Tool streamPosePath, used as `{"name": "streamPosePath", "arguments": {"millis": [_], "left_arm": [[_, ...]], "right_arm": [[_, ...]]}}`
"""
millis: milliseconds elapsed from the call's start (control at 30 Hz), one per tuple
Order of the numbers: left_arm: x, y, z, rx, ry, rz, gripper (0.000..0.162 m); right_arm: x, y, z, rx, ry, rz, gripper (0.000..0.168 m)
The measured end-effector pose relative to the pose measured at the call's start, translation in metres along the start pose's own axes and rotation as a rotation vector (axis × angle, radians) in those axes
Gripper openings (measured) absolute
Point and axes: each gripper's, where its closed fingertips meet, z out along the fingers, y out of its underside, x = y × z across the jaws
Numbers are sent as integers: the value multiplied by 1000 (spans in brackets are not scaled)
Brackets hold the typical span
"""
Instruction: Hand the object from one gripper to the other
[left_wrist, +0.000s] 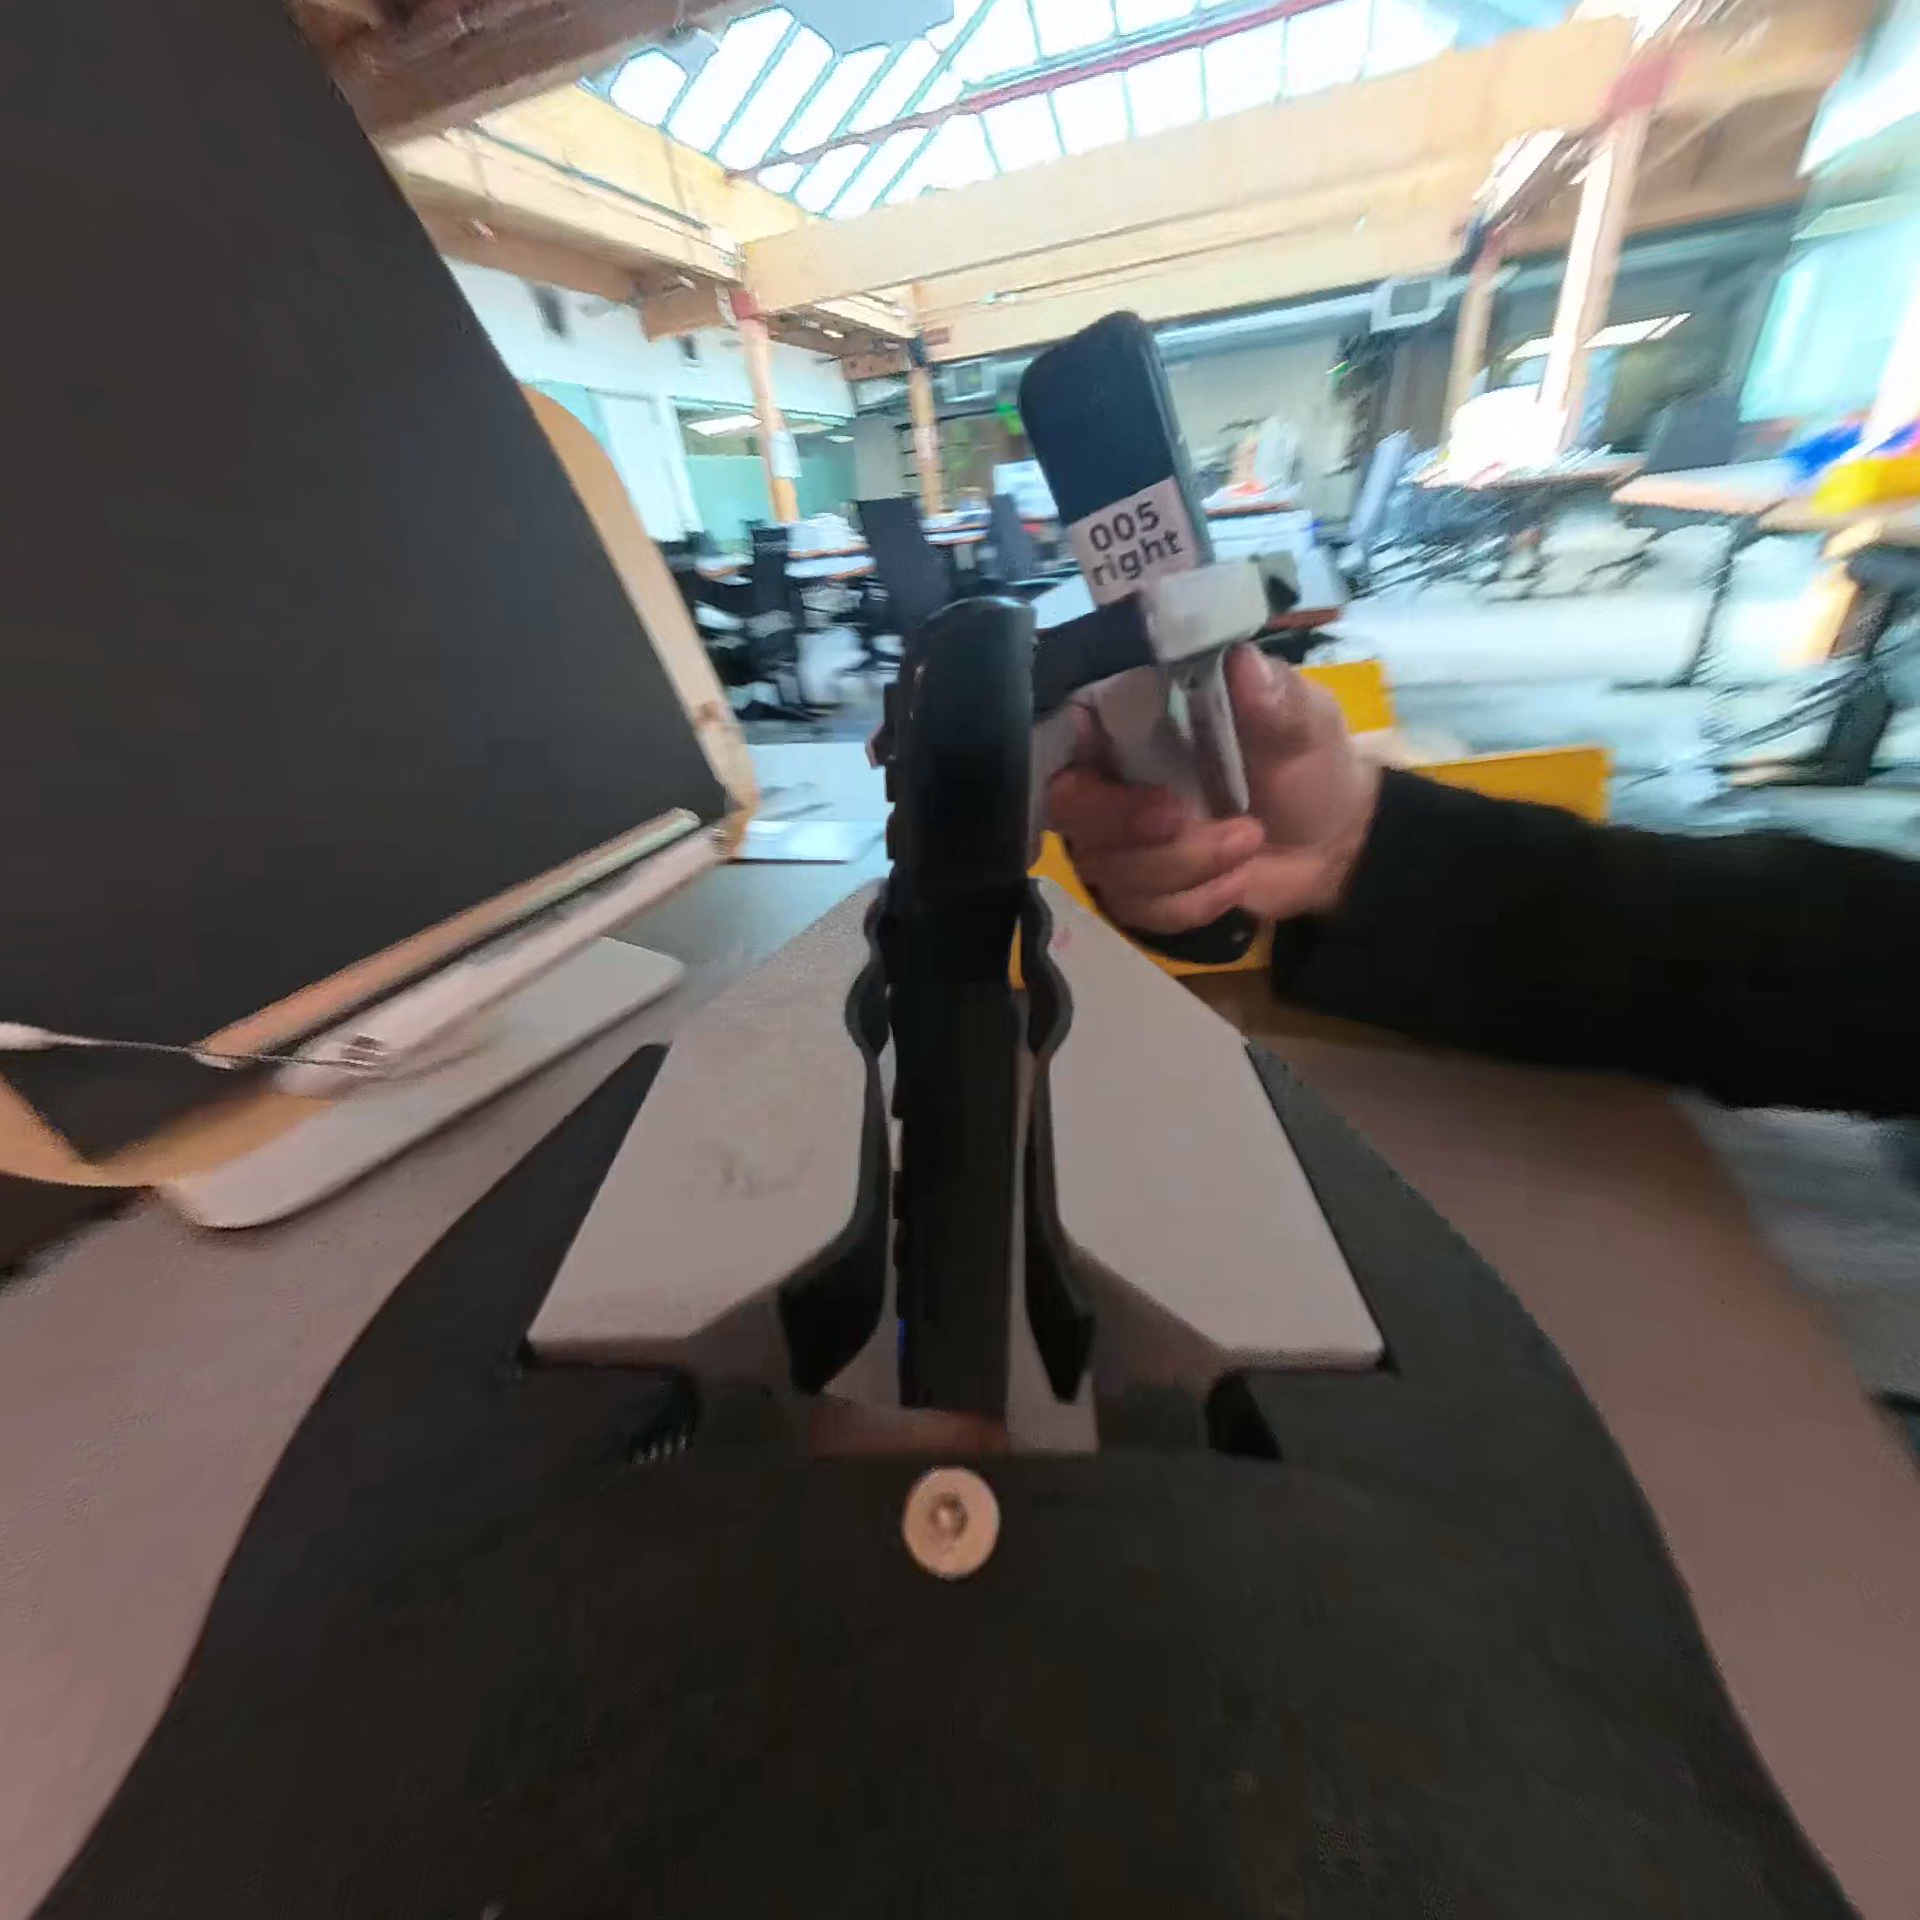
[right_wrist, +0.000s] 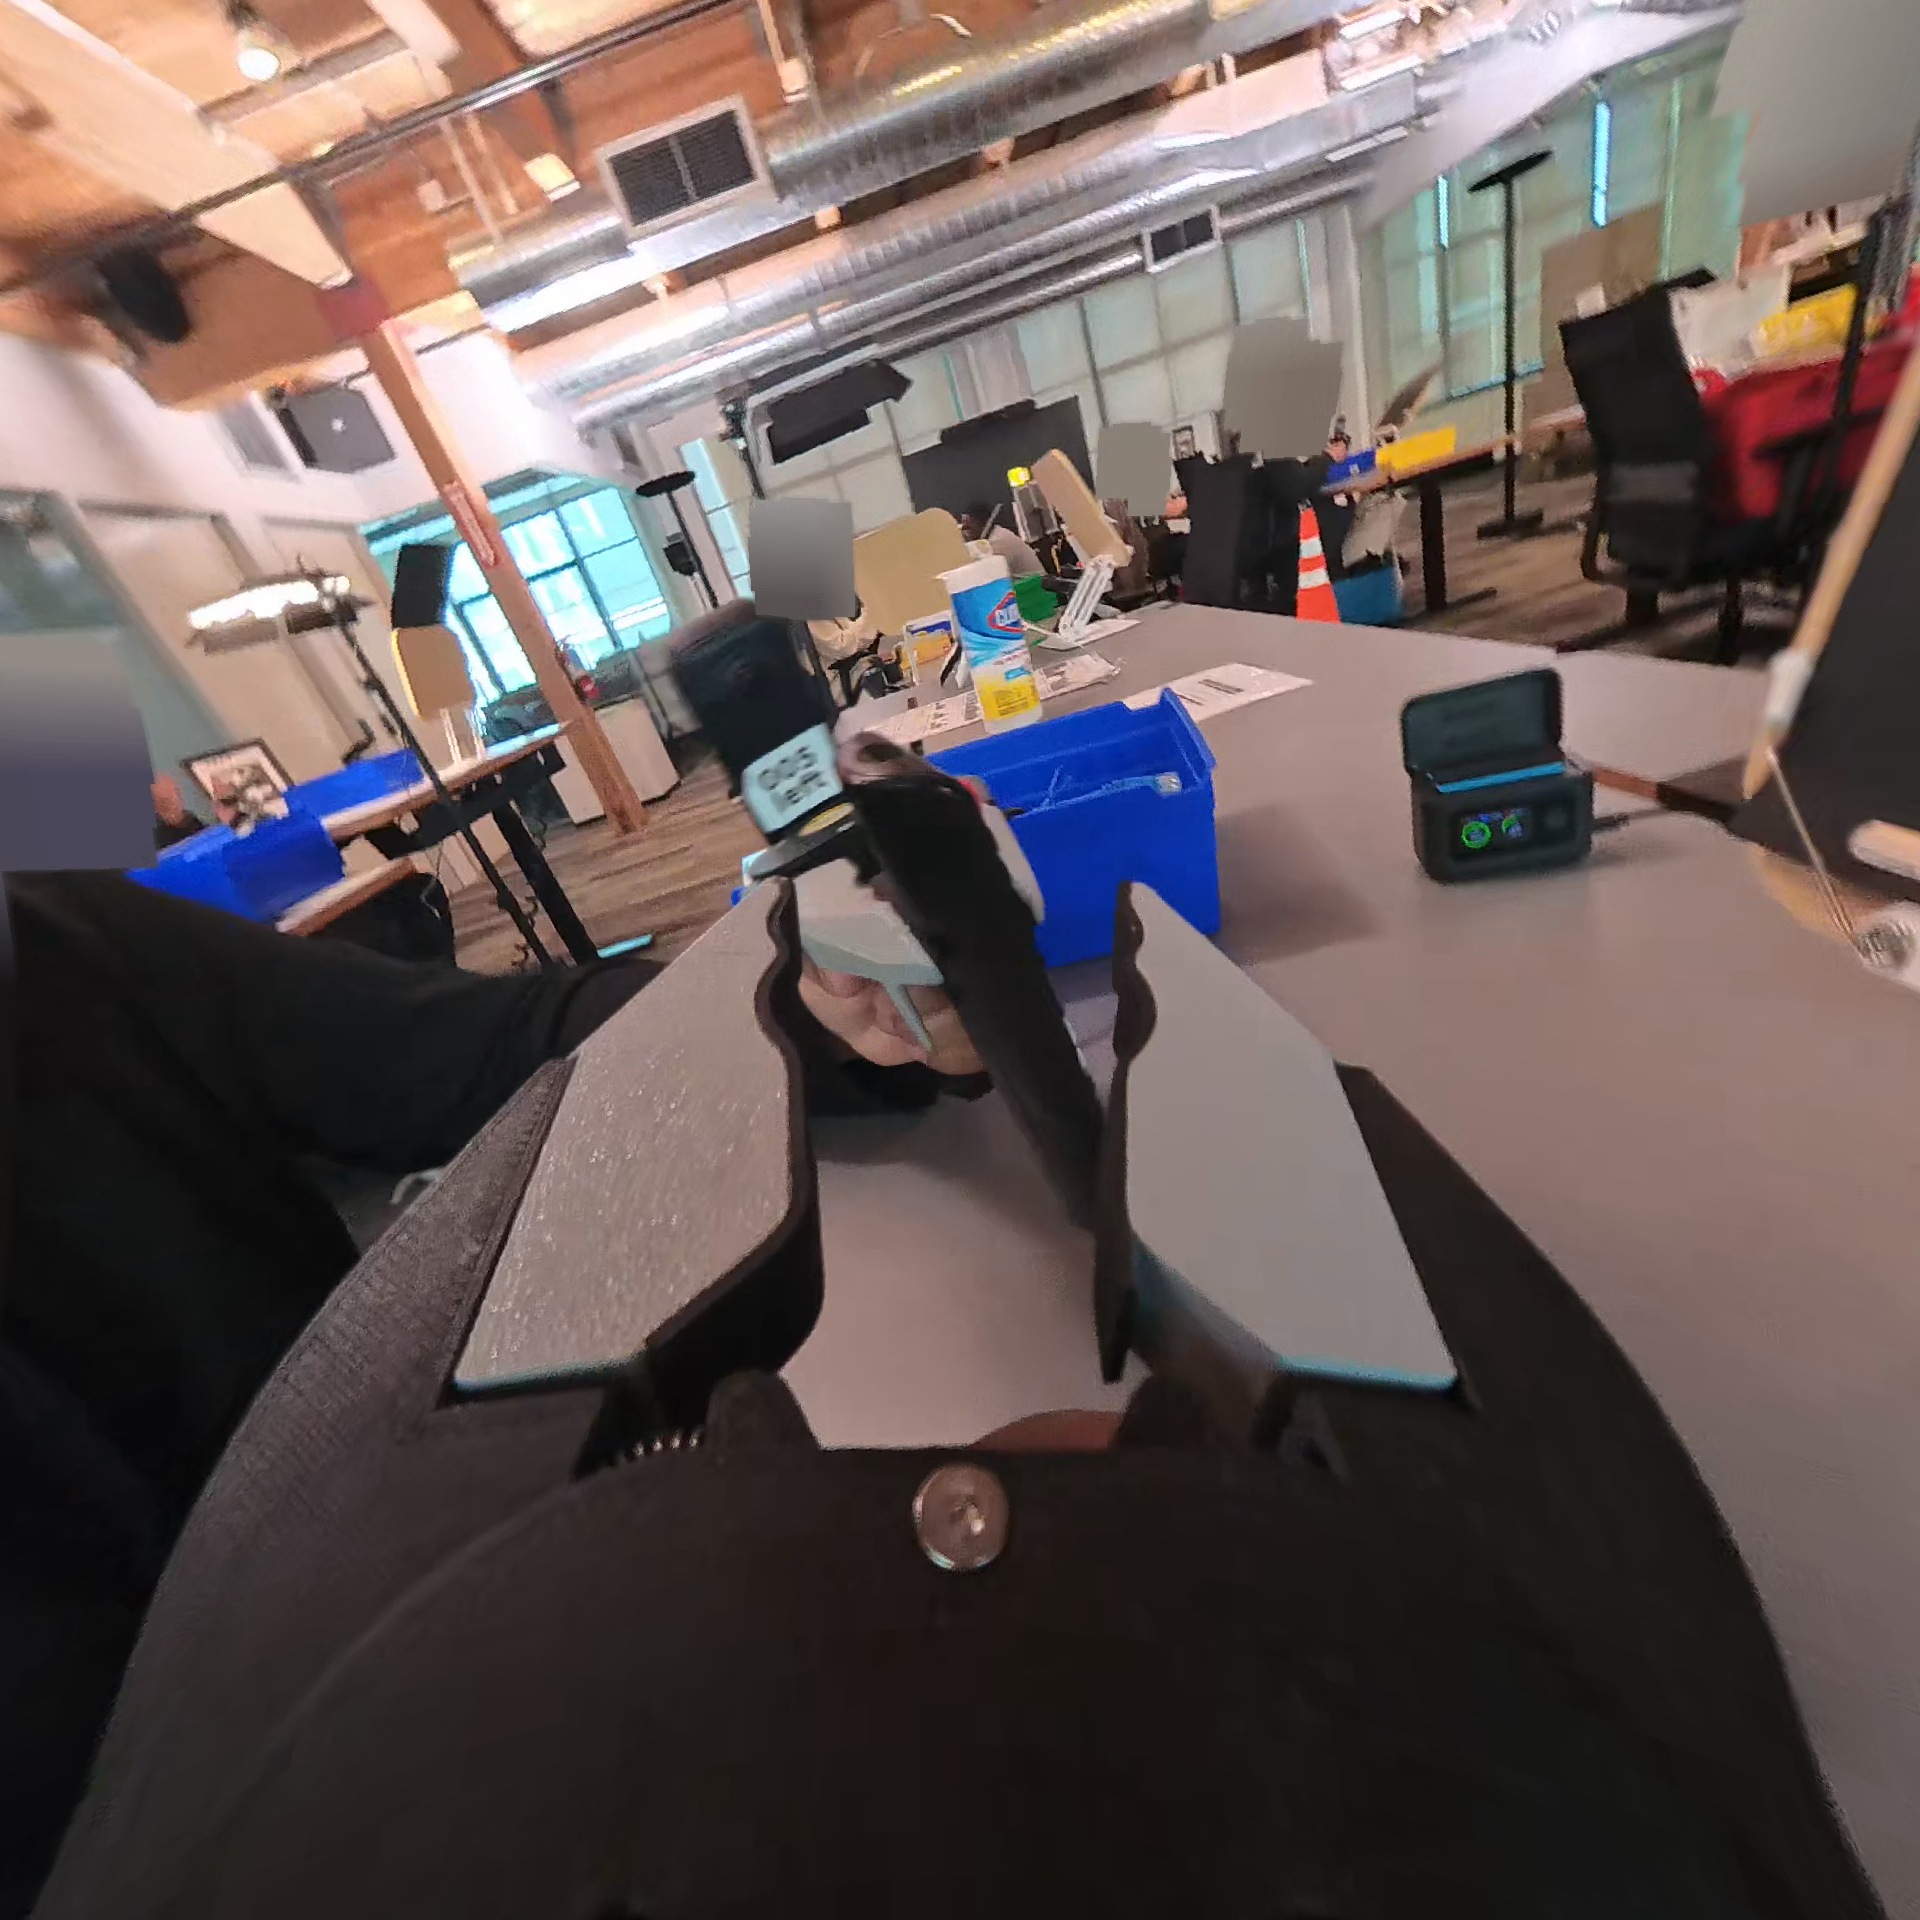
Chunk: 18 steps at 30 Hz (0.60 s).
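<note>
L gripper (left_wrist: 956, 977) clamped on black remote (left_wrist: 951, 831), ribbed side, base hidden btwn pads | R gripper (right_wrist: 956, 966) fingers apart, remote touches its right pad only | bg blurred | grey table (right_wrist: 1558, 1039)

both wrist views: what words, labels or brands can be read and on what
I won't quote writing; these bear it:
White sticker, left wrist view: legible print.
Pale tag, right wrist view: blurred.
Wipes canister: brand label.
Dark case: screen too small.
Table papers: too small.
</note>
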Motion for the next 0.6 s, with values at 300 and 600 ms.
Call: {"name": "streamPosePath", "arguments": {"millis": [300,600], "left_arm": [[28,26,15,-120,191,-293,21],[-5,26,1,-104,157,-600,50]], "right_arm": [[-9,35,30,-142,-5,-119,23],[28,23,18,-204,416,-648,21]]}}
